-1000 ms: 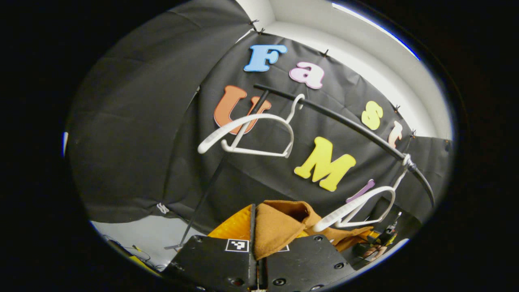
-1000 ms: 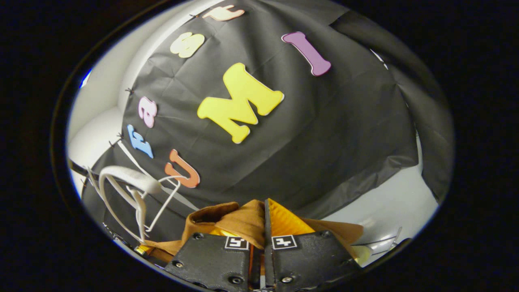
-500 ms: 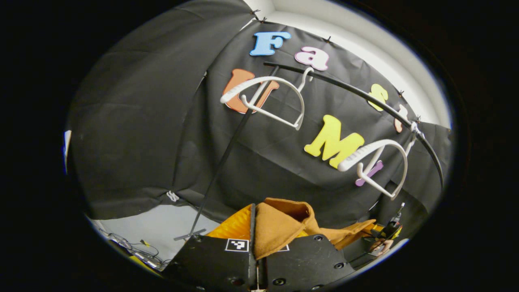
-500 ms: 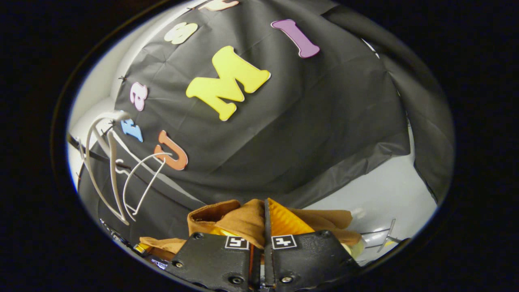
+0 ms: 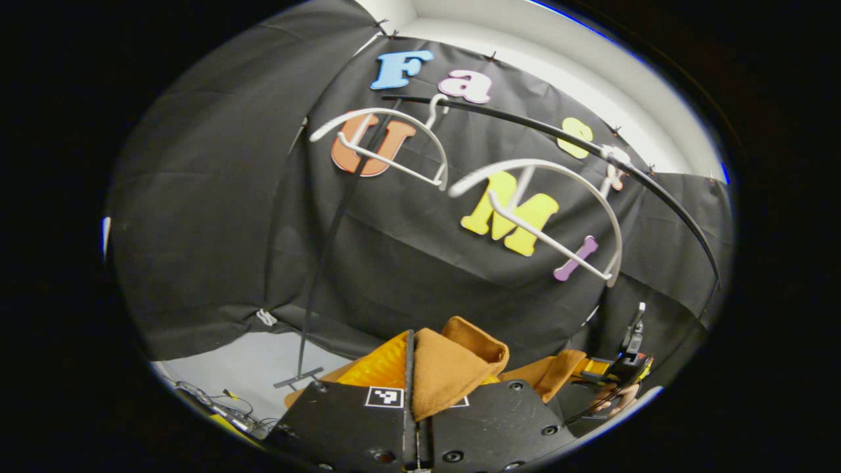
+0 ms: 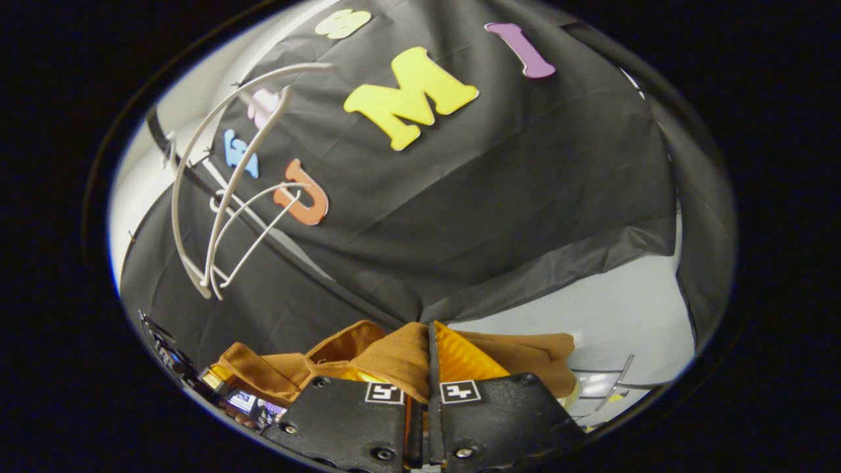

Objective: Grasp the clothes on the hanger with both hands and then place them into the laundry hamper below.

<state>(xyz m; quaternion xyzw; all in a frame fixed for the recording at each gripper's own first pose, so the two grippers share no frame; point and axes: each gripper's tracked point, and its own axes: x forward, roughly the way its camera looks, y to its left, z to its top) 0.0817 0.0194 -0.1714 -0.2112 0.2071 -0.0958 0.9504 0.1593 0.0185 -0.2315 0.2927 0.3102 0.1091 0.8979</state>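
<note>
- Brown garment (image 5: pixel 450 368) is pinched between the fingers of the left gripper (image 5: pixel 412 394), folded over the finger edge in the left gripper view.
- Its other end (image 6: pixel 394 358) is clamped the same way by the right gripper (image 6: pixel 428 387) in the right gripper view, both pairs of fingers closed tight on cloth.
- Off the hangers, the garment stretches between the two grippers, below the rail (image 5: pixel 591 148).
- Two white hangers (image 5: pixel 387 141) (image 5: pixel 552 210) hang bare on that black rail.
- Farther right in the left gripper view, a hand (image 5: pixel 614 396) holds the other gripper.
</note>
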